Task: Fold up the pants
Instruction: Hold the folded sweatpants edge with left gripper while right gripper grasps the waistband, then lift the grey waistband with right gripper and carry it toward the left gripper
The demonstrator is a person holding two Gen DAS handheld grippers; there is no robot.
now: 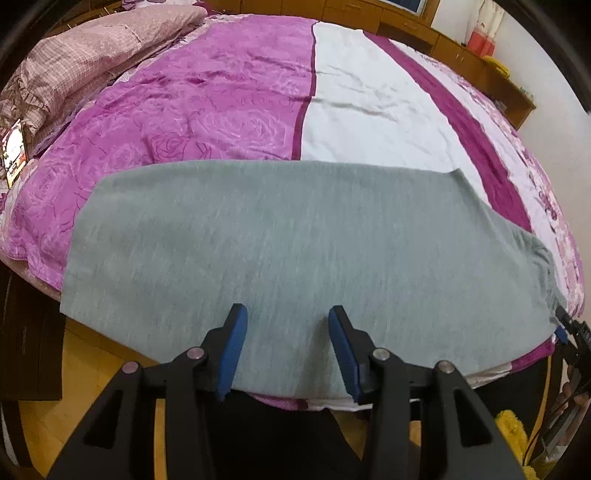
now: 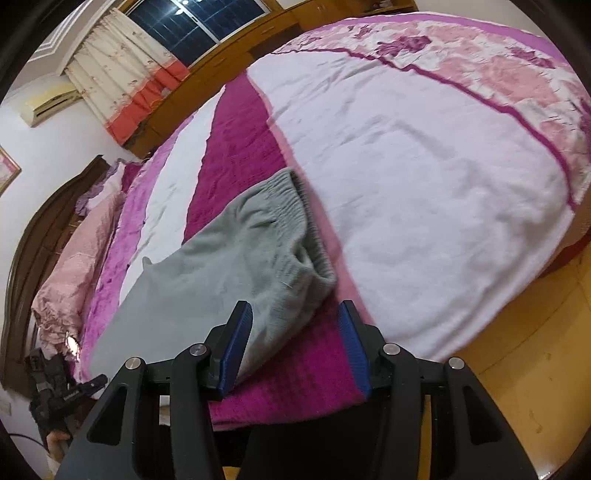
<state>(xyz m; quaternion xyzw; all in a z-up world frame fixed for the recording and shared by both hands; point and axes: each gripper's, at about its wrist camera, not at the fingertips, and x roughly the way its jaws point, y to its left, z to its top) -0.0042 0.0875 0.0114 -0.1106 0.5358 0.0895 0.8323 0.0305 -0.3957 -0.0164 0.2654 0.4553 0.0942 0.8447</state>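
Grey pants (image 1: 280, 243) lie flat across the near edge of the bed, legs to the left and waistband to the right. My left gripper (image 1: 286, 314) is open just above the pants' near edge, holding nothing. In the right wrist view the pants (image 2: 229, 273) end in a ribbed elastic waistband (image 2: 299, 206). My right gripper (image 2: 295, 310) is open at the waist corner, its left finger over the grey cloth and its right finger over the magenta cover. The right gripper also shows in the left wrist view (image 1: 565, 325) at the far right.
The bed (image 1: 369, 107) has a pink, magenta and white cover. A pink quilt (image 1: 85, 59) is bunched at the far left. Wooden cabinets (image 1: 443, 33) run behind the bed. Wooden floor (image 2: 532, 350) lies beside the bed. The left gripper shows in the right wrist view (image 2: 62, 391).
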